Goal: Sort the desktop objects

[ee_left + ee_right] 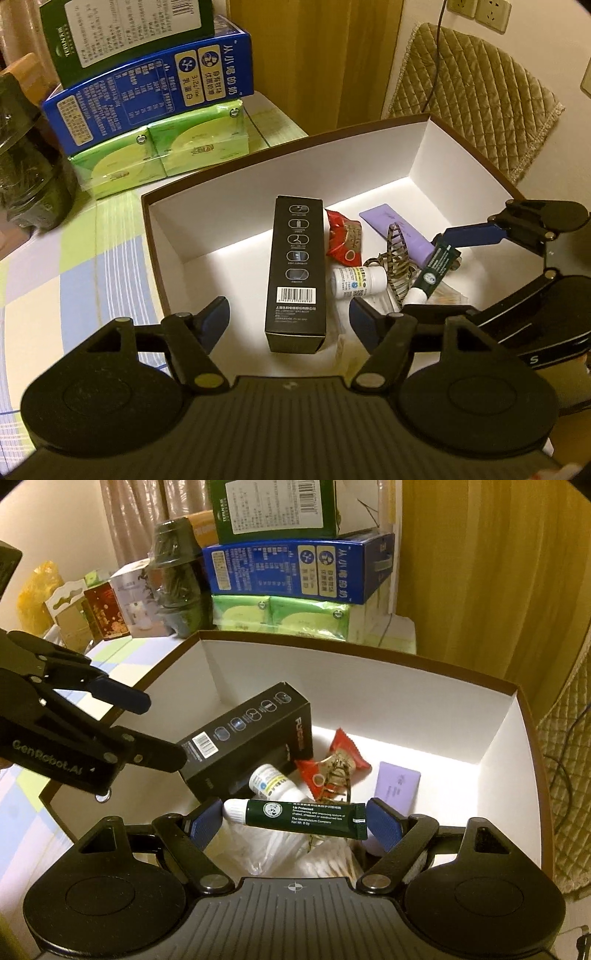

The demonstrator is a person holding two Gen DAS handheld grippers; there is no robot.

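Right gripper [293, 823] clamped endwise on green lip-balm tube [301, 818], long axis crosswise between fingers, above white box [369, 686]; left gripper [288, 317] open, empty.

Green lip-balm tube [306, 818] w/ white cap; black carton [295, 273]; purple tube [399, 232].

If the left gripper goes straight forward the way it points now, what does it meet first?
Most likely the black box, which lies between the fingers of the open left gripper, inside the white bin. Depth is unclear, so it might pass just above.
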